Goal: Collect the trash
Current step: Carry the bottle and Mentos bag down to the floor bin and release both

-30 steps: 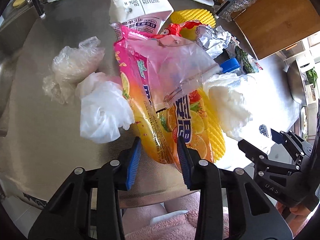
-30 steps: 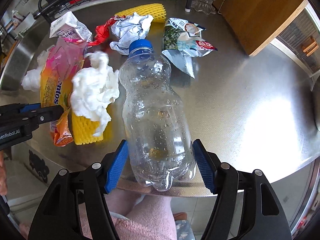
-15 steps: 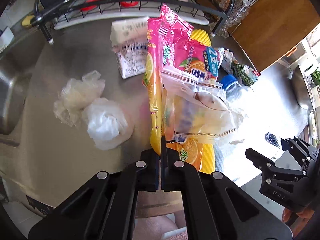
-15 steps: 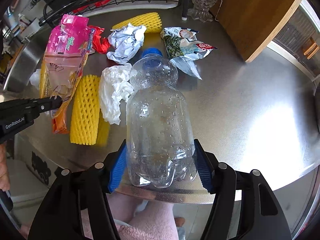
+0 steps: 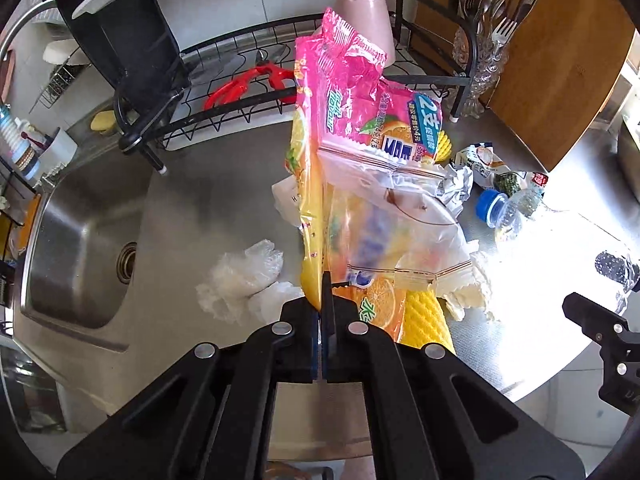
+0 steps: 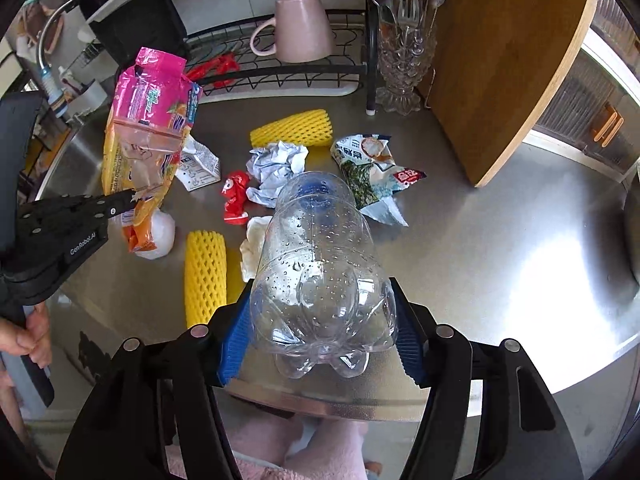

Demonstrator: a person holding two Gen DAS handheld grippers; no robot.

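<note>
My left gripper (image 5: 323, 300) is shut on the lower edge of a pink and orange candy wrapper (image 5: 352, 128), which hangs lifted above the steel counter (image 5: 208, 208); the same wrapper (image 6: 148, 120) and left gripper (image 6: 130, 198) show at the left of the right wrist view. My right gripper (image 6: 322, 328) is shut on the base of a clear plastic bottle (image 6: 320, 264) with a blue cap, raised off the counter. Still lying on the counter are two yellow foam nets (image 6: 206, 276) (image 6: 294, 130), crumpled paper (image 6: 276, 168), a red wrapper (image 6: 236, 196), a snack bag (image 6: 374, 176), a white tissue (image 6: 252, 248), a small carton (image 6: 198, 168) and clear plastic bags (image 5: 244, 276).
A sink (image 5: 80, 248) lies left of the counter. Behind stands a black dish rack (image 6: 280, 68) with a pink mug (image 6: 300, 28) and red scissors (image 5: 244, 84). A glass cutlery holder (image 6: 404, 64) and a wooden board (image 6: 508, 60) stand at the back right. A hand (image 6: 28, 332) holds the left gripper.
My left gripper closed on the candy wrapper and lifted it off the counter. My right gripper closed on the bottle and raised it. Both views now look from higher up.
</note>
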